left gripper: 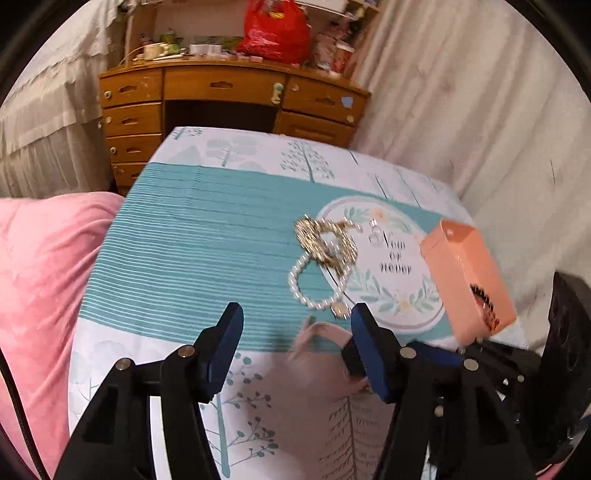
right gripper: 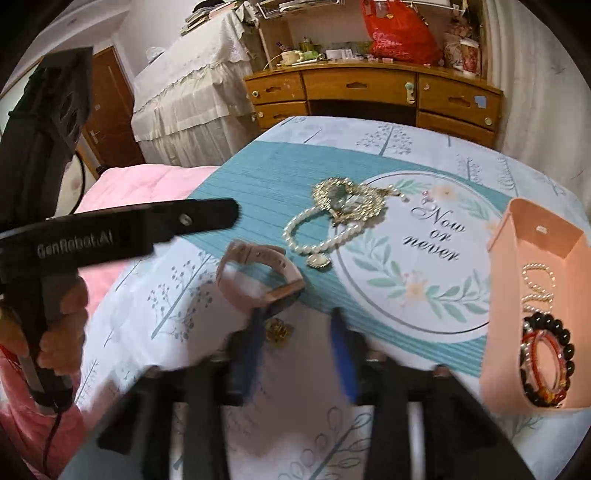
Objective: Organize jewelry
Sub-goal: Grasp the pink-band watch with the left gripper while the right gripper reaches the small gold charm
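Observation:
A pink watch [right gripper: 258, 277] lies on the patterned tablecloth, blurred in the left wrist view [left gripper: 325, 339]. A pearl bracelet with a gold charm [right gripper: 317, 243] and a gold necklace heap [right gripper: 347, 199] lie beyond it; both also show in the left wrist view, bracelet [left gripper: 314, 284] and heap [left gripper: 325, 240]. A peach box [right gripper: 535, 236] at the right holds bead bracelets [right gripper: 546, 362]. A small gold piece [right gripper: 277, 332] lies by my right gripper [right gripper: 299, 325], which is open just behind the watch. My left gripper [left gripper: 295, 317] is open above the cloth, near the watch.
The peach box [left gripper: 469, 280] stands at the table's right side. A pink quilt [left gripper: 40, 266] lies left of the table. A wooden desk [left gripper: 229, 103] with a red bag [left gripper: 277, 29] stands behind. Curtains hang at the right.

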`<state>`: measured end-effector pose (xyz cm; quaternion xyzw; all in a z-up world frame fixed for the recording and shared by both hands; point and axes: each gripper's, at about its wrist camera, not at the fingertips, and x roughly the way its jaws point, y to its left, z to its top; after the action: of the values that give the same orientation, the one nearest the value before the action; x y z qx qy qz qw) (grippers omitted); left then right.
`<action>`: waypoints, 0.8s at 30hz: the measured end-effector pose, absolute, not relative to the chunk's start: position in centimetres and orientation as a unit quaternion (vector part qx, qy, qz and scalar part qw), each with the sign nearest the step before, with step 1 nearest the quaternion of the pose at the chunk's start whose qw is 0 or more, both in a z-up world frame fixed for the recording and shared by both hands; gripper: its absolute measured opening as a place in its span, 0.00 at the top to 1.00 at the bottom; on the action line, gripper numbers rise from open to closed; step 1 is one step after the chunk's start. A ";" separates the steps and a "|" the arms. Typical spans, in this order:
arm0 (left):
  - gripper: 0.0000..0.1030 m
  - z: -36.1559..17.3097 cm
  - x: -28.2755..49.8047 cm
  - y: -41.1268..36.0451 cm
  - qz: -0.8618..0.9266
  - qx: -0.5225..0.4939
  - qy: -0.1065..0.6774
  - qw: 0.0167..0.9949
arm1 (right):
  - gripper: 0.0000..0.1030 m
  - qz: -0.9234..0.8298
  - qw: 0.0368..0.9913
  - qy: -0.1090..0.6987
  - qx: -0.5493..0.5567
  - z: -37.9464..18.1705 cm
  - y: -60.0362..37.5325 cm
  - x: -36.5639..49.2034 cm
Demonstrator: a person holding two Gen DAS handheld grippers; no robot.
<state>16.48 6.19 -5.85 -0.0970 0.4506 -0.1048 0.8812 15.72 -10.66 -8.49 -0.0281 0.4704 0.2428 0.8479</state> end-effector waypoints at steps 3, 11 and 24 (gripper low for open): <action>0.40 -6.7 16.5 5.2 -0.116 -0.081 0.464 0.874 | 0.55 0.252 0.843 0.474 -0.034 -8.9 -10.2 15.3; 0.27 -9.1 16.7 4.1 -0.126 -0.074 0.530 0.835 | 0.55 0.243 0.839 0.481 -0.074 -10.4 -9.1 14.7; 0.27 -10.3 16.7 4.0 -0.119 -0.080 0.546 0.825 | 0.79 0.266 0.841 0.458 -0.110 -11.1 -8.6 14.4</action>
<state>16.67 3.99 -10.33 -0.0803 0.5460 -0.1192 0.8254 14.39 -8.62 -11.11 -0.1097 0.4583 0.2658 0.8410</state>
